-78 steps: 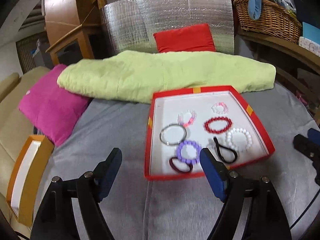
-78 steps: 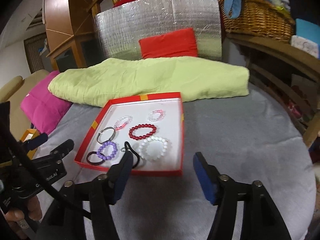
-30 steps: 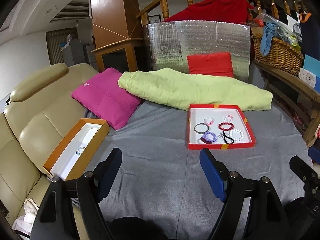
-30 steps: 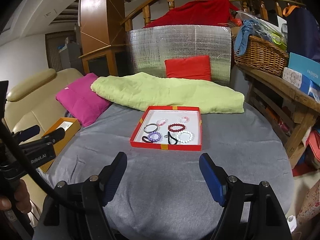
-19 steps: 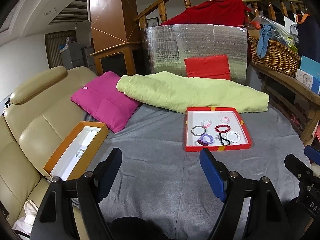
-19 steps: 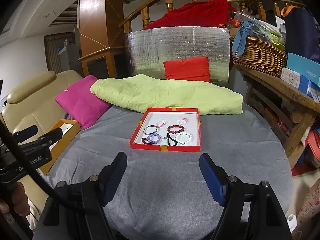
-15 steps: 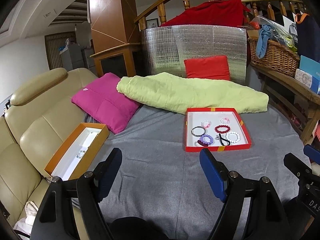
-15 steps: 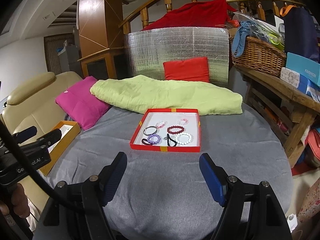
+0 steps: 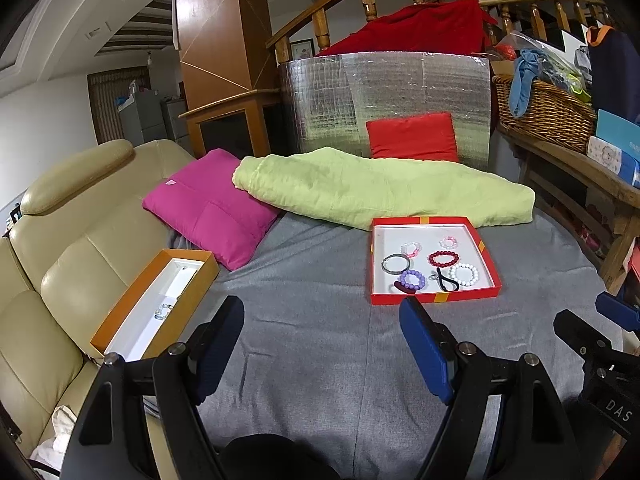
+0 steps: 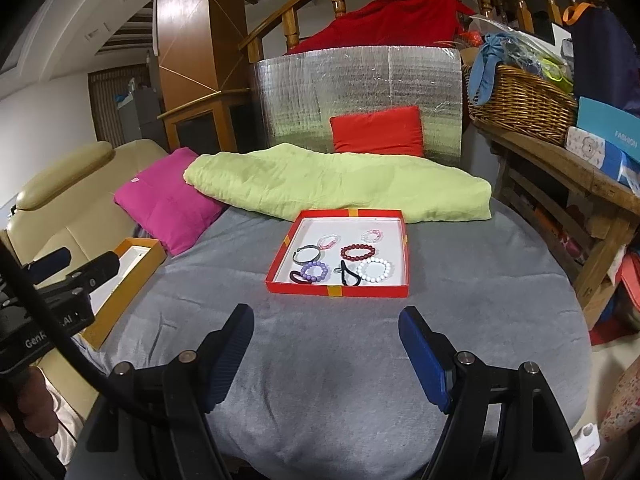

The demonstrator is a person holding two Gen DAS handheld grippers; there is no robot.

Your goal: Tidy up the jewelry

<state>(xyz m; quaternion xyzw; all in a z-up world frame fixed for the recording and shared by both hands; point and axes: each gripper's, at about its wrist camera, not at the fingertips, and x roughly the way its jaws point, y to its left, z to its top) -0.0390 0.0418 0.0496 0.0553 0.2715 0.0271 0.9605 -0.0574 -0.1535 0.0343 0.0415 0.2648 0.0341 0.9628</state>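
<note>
Both the left gripper (image 9: pixel 322 344) and right gripper (image 10: pixel 326 350) are held wide open, empty, well short of the red tray (image 10: pixel 276 276); eight bands are counted inside.

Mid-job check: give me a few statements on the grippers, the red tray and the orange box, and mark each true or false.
1. Both grippers are open and hold nothing. True: left gripper, right gripper.
2. The white bead bracelet lies in the orange box. False: it lies in the red tray.
3. The orange box sits on the beige sofa. True.
4. The red tray rests on the pink cushion. False: it rests on the grey cover.
5. The purple bead bracelet is in the right gripper's fingers. False: it lies in the tray.
</note>
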